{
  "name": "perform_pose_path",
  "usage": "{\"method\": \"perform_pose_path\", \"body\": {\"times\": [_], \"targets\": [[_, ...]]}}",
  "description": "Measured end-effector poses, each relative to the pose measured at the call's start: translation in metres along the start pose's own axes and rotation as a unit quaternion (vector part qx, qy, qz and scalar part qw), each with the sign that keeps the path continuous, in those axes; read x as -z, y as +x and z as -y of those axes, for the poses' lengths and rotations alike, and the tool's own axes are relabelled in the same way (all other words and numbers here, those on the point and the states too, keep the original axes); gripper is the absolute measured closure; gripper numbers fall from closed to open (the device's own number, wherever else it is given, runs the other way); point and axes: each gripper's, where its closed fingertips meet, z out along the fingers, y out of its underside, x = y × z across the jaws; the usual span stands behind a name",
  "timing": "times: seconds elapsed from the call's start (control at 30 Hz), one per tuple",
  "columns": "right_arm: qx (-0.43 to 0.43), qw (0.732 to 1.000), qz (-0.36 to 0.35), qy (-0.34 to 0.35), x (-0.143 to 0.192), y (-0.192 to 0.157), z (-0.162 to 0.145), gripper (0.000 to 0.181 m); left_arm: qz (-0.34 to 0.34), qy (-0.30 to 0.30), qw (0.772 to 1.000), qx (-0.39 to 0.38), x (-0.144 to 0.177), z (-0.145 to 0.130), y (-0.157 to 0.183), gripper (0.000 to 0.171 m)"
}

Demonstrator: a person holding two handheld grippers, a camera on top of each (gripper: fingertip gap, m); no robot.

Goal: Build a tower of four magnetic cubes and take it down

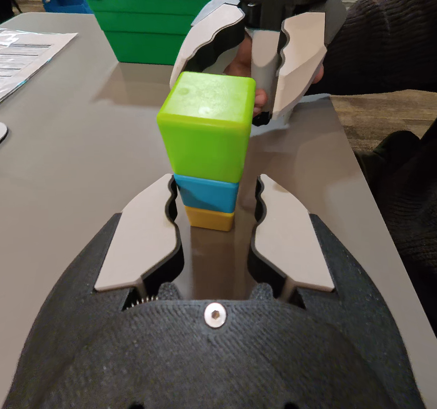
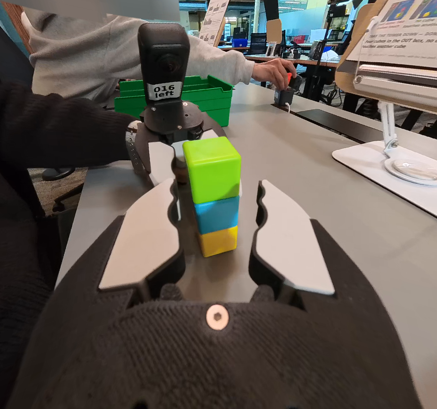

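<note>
A tower of three cubes stands on the grey table (image 1: 71, 161): a green cube (image 1: 205, 125) on top, a blue cube (image 1: 208, 196) in the middle and a yellow cube (image 1: 209, 219) at the bottom. My left gripper (image 1: 216, 182) is open, its fingertips either side of the blue cube, the left one very close to it. My right gripper (image 2: 216, 185) is open and empty on the opposite side of the tower, which shows here as green (image 2: 212, 168), blue (image 2: 217, 213) and yellow (image 2: 218, 241). The right gripper also shows in the left wrist view (image 1: 228, 95), behind the green cube.
A green bin (image 1: 142, 19) stands behind the tower. Printed papers (image 1: 23, 52) lie at the left. A white stand base (image 2: 378, 166) with a sign board is at the right. Another person's hand (image 2: 274, 71) reaches to a small device. The table edge (image 1: 350, 137) is near. My hands' fingertips stand some 5 cm from each other.
</note>
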Motion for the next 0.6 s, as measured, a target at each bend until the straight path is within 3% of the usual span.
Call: {"method": "perform_pose_path", "body": {"times": [0.13,0.23,0.6], "targets": [[0.007,1.0,0.005,-0.001,-0.005,-0.001,-0.001,0.116,-0.011,0.011,1.0,0.011,-0.002,0.004,-0.004,0.108],[0.006,1.0,0.012,0.0,-0.01,-0.002,0.0,0.116,-0.008,0.021,1.0,0.017,0.0,0.006,-0.007,0.12],[0.023,0.999,0.04,-0.002,-0.019,-0.009,-0.002,0.122,0.021,0.016,1.0,-0.003,-0.002,0.006,-0.005,0.119]]}}
